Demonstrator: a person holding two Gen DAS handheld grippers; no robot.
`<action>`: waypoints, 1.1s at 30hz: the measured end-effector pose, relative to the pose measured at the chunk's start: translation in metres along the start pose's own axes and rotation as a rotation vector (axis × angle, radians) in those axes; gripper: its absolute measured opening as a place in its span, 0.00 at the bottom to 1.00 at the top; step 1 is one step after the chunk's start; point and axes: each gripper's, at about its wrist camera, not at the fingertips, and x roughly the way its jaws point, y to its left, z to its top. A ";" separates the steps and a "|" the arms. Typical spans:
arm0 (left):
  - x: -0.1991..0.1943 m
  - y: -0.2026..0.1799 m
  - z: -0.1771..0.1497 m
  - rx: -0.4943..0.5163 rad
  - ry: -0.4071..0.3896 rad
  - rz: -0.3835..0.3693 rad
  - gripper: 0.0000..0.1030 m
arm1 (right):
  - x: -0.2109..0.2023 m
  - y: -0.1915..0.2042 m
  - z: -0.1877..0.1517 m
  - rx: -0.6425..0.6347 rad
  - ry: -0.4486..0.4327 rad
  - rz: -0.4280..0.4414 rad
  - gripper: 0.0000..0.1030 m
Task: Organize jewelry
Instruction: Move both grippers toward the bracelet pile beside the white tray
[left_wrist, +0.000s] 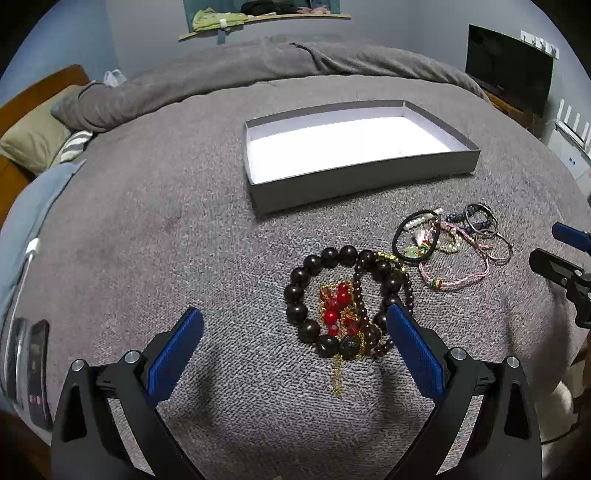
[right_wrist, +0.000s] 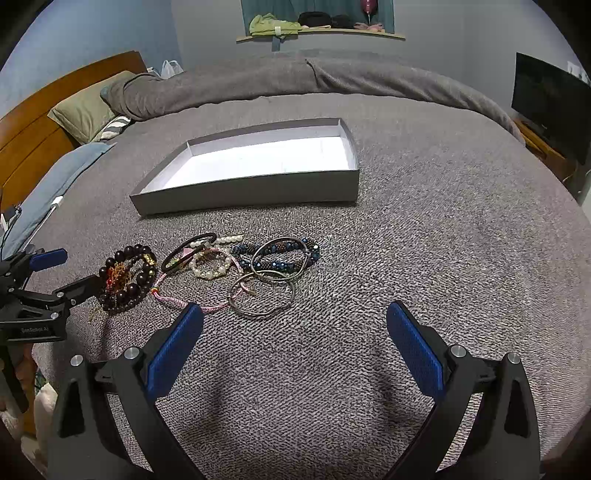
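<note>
Grey cardboard tray (left_wrist: 364, 177) lies empty on the bedspread (left_wrist: 166, 229) — nothing sorted yet. Dark bead bracelets (left_wrist: 334, 295), bangles (right_wrist: 264, 291) and cords lie heaped before it. My left gripper (left_wrist: 294, 325) and right gripper (right_wrist: 294, 325) — both spread, holding nothing.

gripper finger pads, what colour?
Blue, ribbed pads on black arms; clearest in the left wrist view.

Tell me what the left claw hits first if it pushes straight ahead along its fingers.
Probably the large dark wooden bead bracelet with the red-and-gold chain piece tangled inside it. The open left claw points at that cluster, which lies on the grey blanket partly between its fingertips. Depth is uncertain.
</note>
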 end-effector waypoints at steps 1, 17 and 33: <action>0.000 0.000 0.000 -0.002 -0.001 0.000 0.96 | 0.000 0.000 0.000 0.001 -0.001 0.000 0.95; -0.011 0.003 0.002 -0.091 -0.063 0.014 0.96 | -0.006 0.000 0.002 0.029 -0.041 -0.014 0.95; -0.012 -0.001 0.001 -0.093 -0.064 0.020 0.96 | -0.009 0.000 0.000 0.038 -0.049 -0.004 0.95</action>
